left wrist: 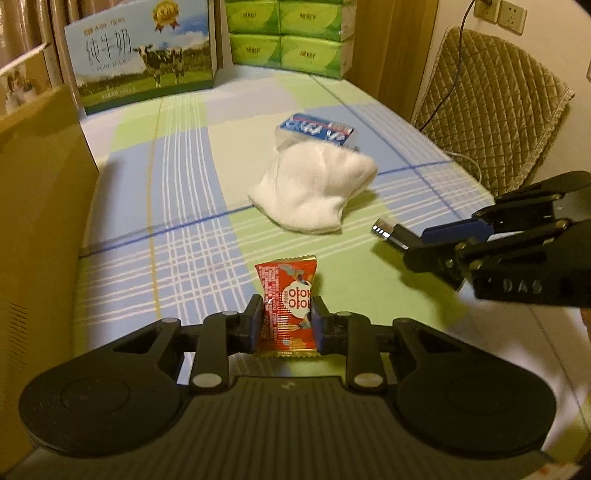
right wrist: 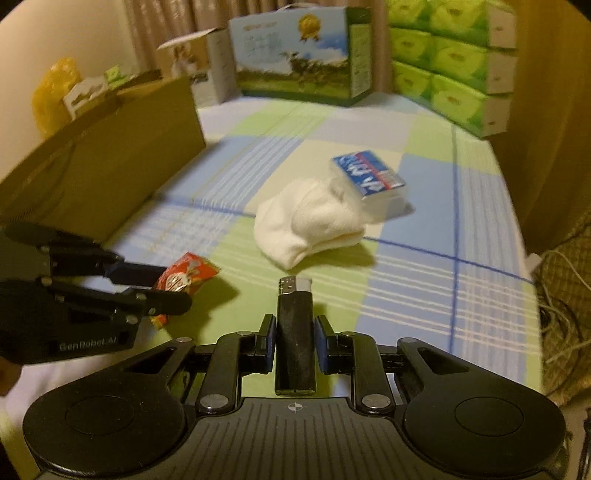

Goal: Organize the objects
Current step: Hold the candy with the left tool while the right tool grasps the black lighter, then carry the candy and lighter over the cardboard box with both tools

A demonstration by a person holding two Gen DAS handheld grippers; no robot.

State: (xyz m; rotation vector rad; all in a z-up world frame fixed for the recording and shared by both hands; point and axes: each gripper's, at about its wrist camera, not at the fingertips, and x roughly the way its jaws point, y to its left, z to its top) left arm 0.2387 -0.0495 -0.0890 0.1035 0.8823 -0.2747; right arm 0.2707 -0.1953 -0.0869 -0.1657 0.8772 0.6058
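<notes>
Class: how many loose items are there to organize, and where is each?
4: snack packet in left hand-held gripper, lighter in right hand-held gripper, sock and tissue pack on table.

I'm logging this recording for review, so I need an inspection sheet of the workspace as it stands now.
Surface: checked tablecloth, blue, green and white.
Job's things: red snack packet in the left gripper; black lighter in the right gripper; white sock lying partly on a blue-labelled pack.
Clutter: milk carton box, green tissue packs, brown cardboard box.
Grippers: both shut on their items.
Cables: cord from wall socket.
Surroundings: quilted chair, curtain.
</notes>
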